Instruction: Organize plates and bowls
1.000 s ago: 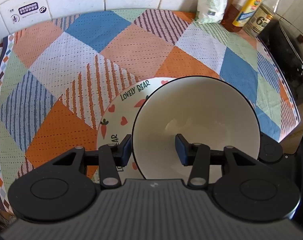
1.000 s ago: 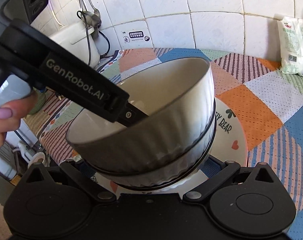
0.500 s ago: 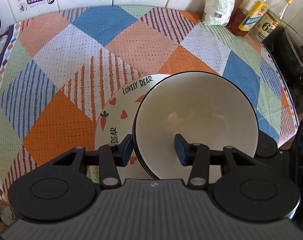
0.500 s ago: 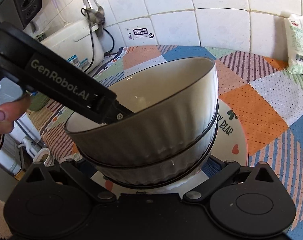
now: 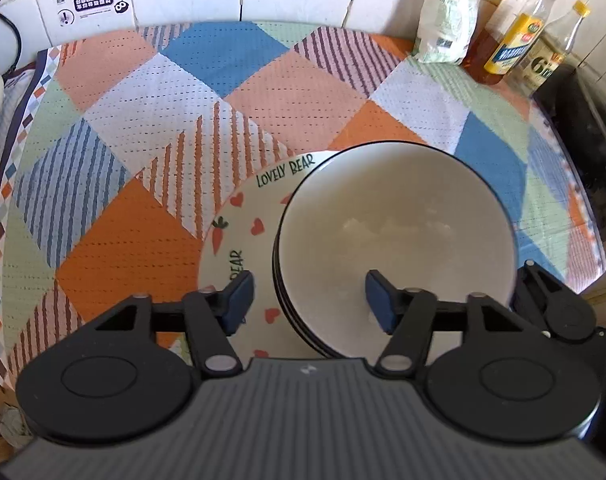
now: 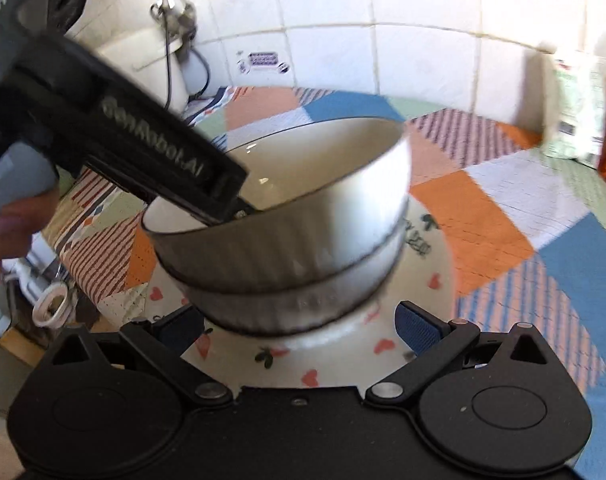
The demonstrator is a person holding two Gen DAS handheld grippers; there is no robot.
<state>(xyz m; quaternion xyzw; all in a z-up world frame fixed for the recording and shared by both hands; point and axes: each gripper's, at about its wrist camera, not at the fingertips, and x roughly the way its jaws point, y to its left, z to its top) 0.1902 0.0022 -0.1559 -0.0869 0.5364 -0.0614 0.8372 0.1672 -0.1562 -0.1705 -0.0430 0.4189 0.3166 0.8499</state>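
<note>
A white ribbed bowl with a dark rim (image 5: 395, 248) (image 6: 303, 216) sits nested on other bowls (image 6: 303, 304), stacked on a "Lovely Bear" plate (image 5: 247, 232) (image 6: 423, 288) with hearts and carrots. My left gripper (image 5: 309, 298) is open; its jaws straddle the top bowl's near rim, one pad outside, one pad inside. It shows in the right wrist view as a black arm (image 6: 143, 152) reaching into the bowl. My right gripper (image 6: 299, 330) is open wide, its pads either side of the stack's base, apart from it.
A patchwork cloth (image 5: 163, 120) covers the table. A white bag (image 5: 447, 24) and oil bottles (image 5: 519, 32) stand at the back right by the tiled wall. A dark stove (image 5: 583, 136) lies beyond the right edge. A white appliance with cables (image 6: 155, 52) stands back left.
The top bowl has come down into the stack and sits level. My left gripper has opened off its rim. My right gripper has drawn back and widened; its view is motion-blurred.
</note>
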